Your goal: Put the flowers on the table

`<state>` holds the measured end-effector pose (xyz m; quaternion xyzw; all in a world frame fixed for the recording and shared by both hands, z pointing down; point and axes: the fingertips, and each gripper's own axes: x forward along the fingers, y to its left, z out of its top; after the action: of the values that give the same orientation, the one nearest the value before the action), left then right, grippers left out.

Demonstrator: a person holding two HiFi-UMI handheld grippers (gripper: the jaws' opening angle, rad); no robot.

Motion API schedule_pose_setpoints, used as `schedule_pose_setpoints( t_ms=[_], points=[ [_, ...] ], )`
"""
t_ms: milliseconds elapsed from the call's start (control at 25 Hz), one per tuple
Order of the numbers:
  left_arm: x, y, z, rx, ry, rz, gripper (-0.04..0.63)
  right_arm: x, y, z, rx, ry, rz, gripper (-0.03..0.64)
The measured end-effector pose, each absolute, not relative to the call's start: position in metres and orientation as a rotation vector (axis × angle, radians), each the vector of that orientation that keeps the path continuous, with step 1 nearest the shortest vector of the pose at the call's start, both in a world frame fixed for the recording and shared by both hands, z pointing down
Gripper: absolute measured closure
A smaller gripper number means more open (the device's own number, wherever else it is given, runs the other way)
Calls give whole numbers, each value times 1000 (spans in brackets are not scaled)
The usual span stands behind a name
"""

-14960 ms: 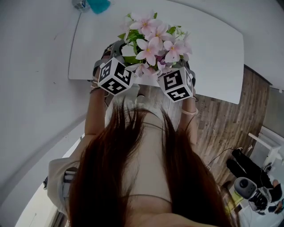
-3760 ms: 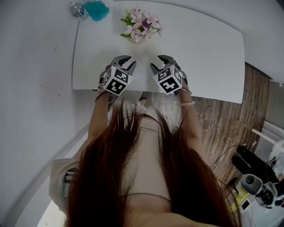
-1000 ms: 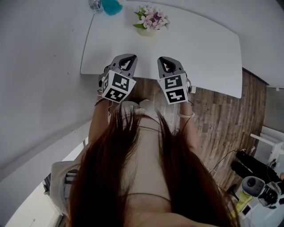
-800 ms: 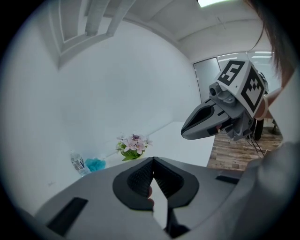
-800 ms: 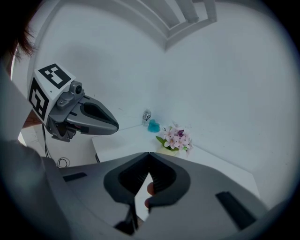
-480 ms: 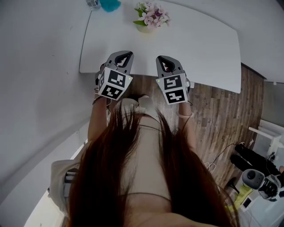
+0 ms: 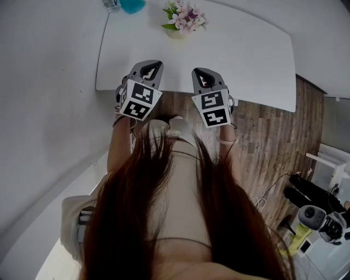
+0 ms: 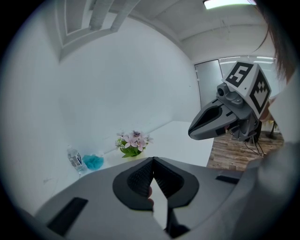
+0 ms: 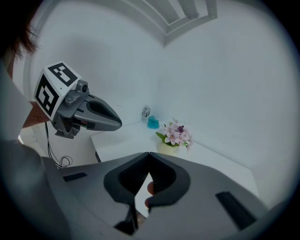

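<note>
Left gripper (image 7: 153, 65), right gripper (image 7: 201, 72) closed; flowers (image 7: 183, 15) on table (image 7: 246, 60); bottle (image 8: 75, 160) label illegible.

Open tabletop (image 7: 240, 60) ahead; flowers (image 7: 184, 15), bottle (image 8: 74, 159), blue puff (image 8: 93, 161) line far edge.

Left marker cube (image 7: 136, 99): black-and-white square codes are shown; no letters or numbers.
Right marker cube (image 7: 211, 108): the same kind of codes only.
Bottle label (image 8: 74, 159), far left: too small to be read.
</note>
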<state>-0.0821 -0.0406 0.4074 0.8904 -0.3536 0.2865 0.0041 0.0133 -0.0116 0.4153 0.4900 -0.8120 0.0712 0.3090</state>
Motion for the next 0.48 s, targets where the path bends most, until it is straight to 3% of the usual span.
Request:
schedule_pose_setpoints(
  t_ms=[480],
  points=[
    [-67, -43, 410, 2783, -1105, 912, 592, 29, -15, 418, 1298, -2153, 197, 594]
  ],
)
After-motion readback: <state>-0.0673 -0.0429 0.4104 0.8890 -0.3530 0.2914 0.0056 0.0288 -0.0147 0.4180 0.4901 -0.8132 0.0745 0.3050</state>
